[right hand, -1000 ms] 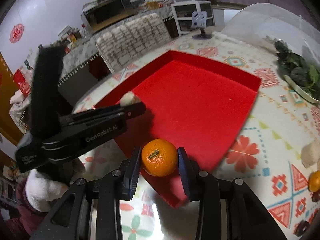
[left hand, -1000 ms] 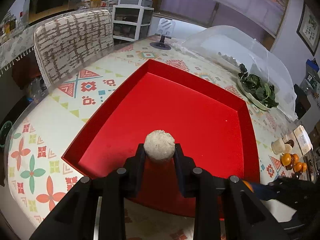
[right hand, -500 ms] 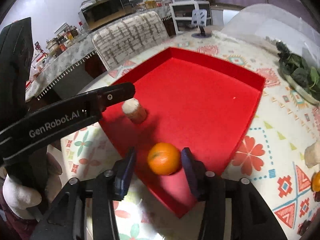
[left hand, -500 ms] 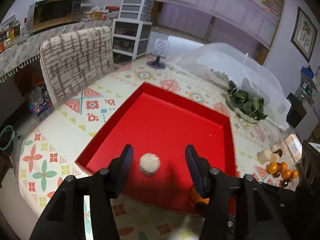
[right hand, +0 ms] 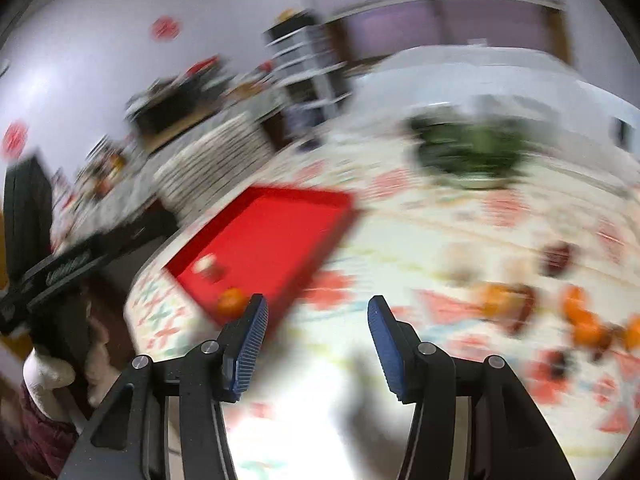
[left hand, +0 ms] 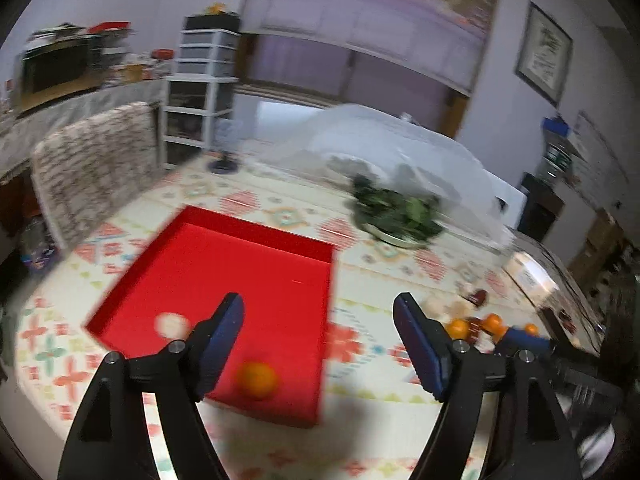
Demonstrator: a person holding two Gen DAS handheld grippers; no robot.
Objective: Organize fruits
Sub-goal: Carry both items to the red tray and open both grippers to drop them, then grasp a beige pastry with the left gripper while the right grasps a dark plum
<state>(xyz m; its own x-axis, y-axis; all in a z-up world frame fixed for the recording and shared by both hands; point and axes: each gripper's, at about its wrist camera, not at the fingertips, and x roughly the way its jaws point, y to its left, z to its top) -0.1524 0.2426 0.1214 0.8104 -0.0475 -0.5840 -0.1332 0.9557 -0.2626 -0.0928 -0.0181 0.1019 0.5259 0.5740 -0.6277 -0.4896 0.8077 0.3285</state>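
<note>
We are in a lived-in home dining room. We see a patterned tablecloth [left hand: 400,268], an upholstered chair [left hand: 96,160], plastic drawers [left hand: 206,80] and a framed picture [left hand: 542,54].

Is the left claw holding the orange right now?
No: the left claw is open and empty, and the orange lies in the red tray.

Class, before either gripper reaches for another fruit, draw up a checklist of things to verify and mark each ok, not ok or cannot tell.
1. Left gripper open and empty: ok.
2. Right gripper open and empty: ok.
3. Orange inside the tray: ok.
4. Pale fruit inside the tray: ok.
5. Loose fruits left on the table: ok, several.
6. Which loose fruit is nearest: cannot tell, views blurred.
</note>
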